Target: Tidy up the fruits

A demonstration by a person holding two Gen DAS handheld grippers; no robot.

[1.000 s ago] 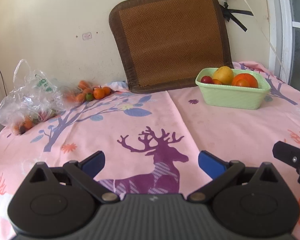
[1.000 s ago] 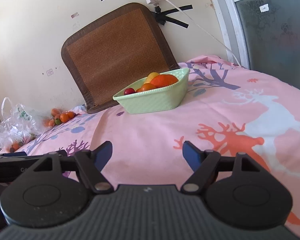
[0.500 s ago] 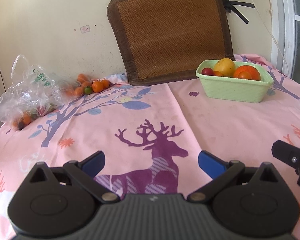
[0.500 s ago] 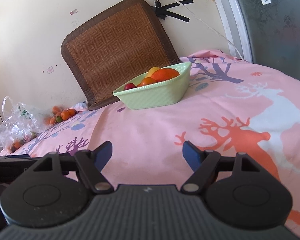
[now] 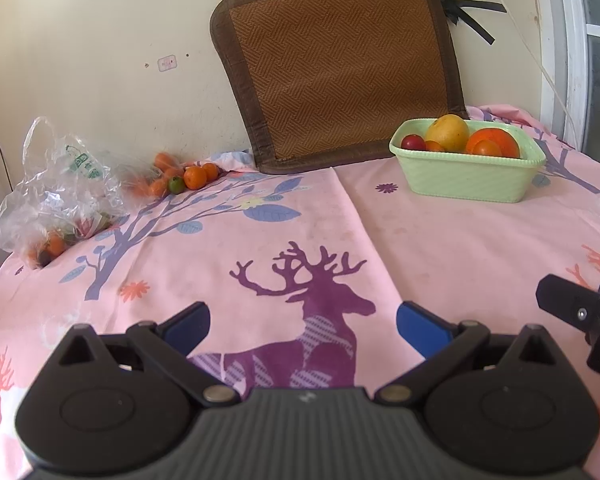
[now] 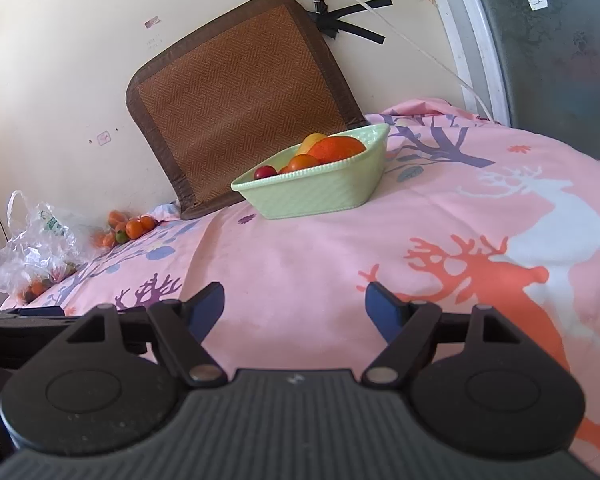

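Observation:
A pale green basket (image 5: 466,178) (image 6: 320,196) stands at the far right of the pink deer-print cloth and holds a yellow fruit (image 5: 447,132), oranges and a small red fruit. Loose small oranges and one green fruit (image 5: 176,185) (image 6: 126,230) lie by the wall at the far left, beside a clear plastic bag (image 5: 56,196) (image 6: 36,252) with more fruit inside. My left gripper (image 5: 302,326) hovers open over the purple deer print, empty. My right gripper (image 6: 294,306) is open and empty too, over bare cloth well short of the basket.
A brown woven mat (image 5: 340,60) leans against the wall behind the basket. A white cable (image 6: 412,44) runs down the wall to the right, next to a window frame (image 6: 484,40). The cloth (image 5: 440,240) lies bare between the grippers and the fruit.
Both grippers stay open and empty. The left view has tipped slightly, so the basket and mat sit a little higher in frame; nothing on the cloth has moved.

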